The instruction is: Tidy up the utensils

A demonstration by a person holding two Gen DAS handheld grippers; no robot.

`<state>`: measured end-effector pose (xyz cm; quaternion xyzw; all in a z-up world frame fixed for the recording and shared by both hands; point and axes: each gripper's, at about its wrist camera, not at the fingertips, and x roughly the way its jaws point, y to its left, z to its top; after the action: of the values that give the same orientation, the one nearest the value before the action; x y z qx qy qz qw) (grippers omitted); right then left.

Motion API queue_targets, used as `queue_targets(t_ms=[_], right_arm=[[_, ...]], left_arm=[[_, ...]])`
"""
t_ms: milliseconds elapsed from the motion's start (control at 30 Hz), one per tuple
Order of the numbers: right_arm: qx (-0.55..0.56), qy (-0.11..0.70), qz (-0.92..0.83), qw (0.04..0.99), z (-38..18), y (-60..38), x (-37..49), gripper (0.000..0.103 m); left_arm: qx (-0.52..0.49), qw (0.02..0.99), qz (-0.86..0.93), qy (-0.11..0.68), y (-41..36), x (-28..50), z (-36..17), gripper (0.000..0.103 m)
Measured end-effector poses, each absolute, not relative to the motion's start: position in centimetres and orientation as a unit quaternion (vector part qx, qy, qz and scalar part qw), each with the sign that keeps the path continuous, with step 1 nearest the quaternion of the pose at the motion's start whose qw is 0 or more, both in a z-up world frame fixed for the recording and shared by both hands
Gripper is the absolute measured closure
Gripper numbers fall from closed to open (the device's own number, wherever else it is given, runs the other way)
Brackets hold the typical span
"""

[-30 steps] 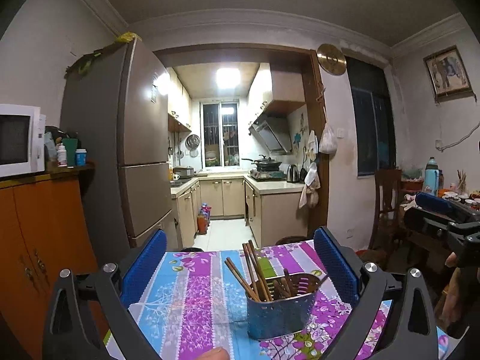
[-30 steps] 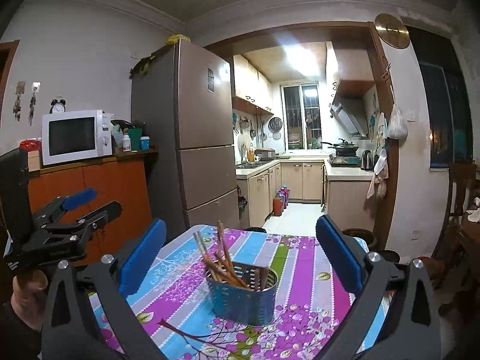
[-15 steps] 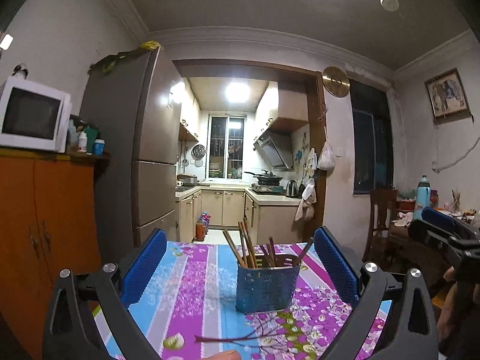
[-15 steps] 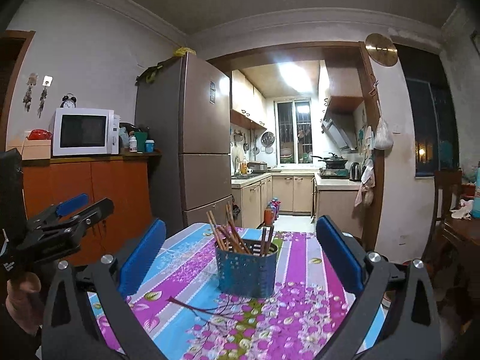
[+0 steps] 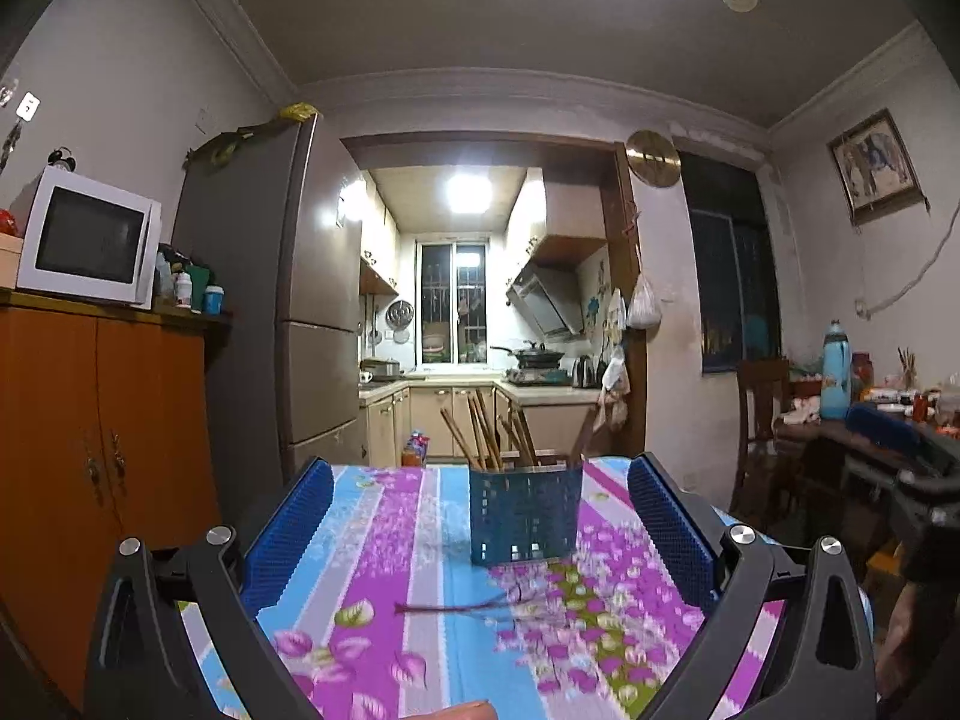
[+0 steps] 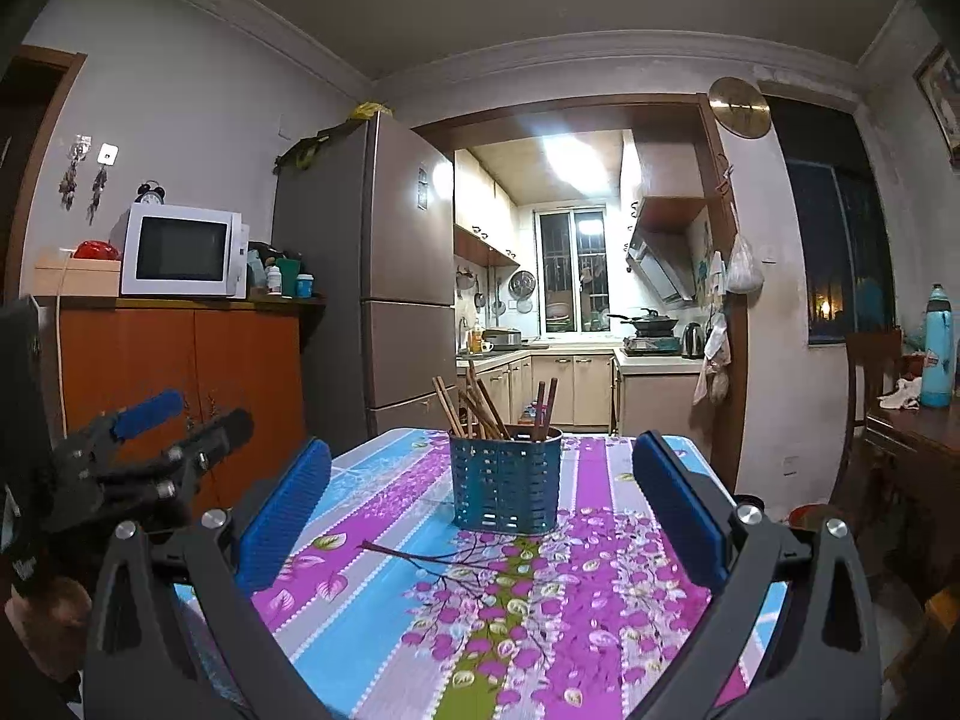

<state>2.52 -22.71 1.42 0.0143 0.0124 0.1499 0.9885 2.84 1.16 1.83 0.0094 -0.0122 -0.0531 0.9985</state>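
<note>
the blue holder (image 6: 505, 480) stands upright on the counter (image 6: 600, 600), on its floral cloth, with brown chopsticks (image 6: 474, 405) leaning inside; the right tool (image 6: 480, 498) faces it with fingers wide apart, gripping nothing; the left tool (image 5: 480, 516) is likewise spread and bare, the holder (image 5: 523, 513) ahead between its blue pads (image 5: 288, 531); a fridge (image 6: 384, 276) stands behind.

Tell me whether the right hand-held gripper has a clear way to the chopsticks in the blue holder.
Probably yes. The right hand-held gripper is open and faces the holder across bare tablecloth; the chopsticks stick up above its rim, unobstructed.
</note>
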Motion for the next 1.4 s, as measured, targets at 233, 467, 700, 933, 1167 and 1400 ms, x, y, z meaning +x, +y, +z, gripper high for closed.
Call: queue_targets(t_ms=[233, 467, 700, 933, 1167, 1400], right_arm=[[0.006, 0.011, 0.135, 0.991, 0.5, -22.7, 0.1, 0.006], [0.003, 0.012, 0.119, 0.993, -0.7, -22.8, -1.5, 0.006], [0.008, 0.021, 0.112, 0.993, -1.6, -23.1, -2.7, 0.006], [0.004, 0.021, 0.102, 0.995, -2.0, -23.4, -3.5, 0.006], [-0.002, 0.016, 0.098, 0.995, -2.0, -23.3, -4.1, 0.006], [0.002, 0.017, 0.099, 0.995, -2.0, -23.2, -4.4, 0.006]], left_arm=[[-0.006, 0.999, -0.05, -0.005, 1.7, 0.0, 0.1, 0.005], [-0.008, 0.999, -0.044, 0.001, 1.7, -2.3, -0.5, 0.005], [0.001, 0.999, -0.045, 0.006, 1.1, -3.9, -1.3, 0.005], [-0.001, 0.999, -0.043, 0.001, 1.1, -4.9, -1.5, 0.005], [-0.003, 0.999, -0.036, -0.007, 1.1, -5.7, -1.6, 0.005], [0.004, 0.999, -0.028, -0.019, 1.1, -6.3, -1.6, 0.005]])
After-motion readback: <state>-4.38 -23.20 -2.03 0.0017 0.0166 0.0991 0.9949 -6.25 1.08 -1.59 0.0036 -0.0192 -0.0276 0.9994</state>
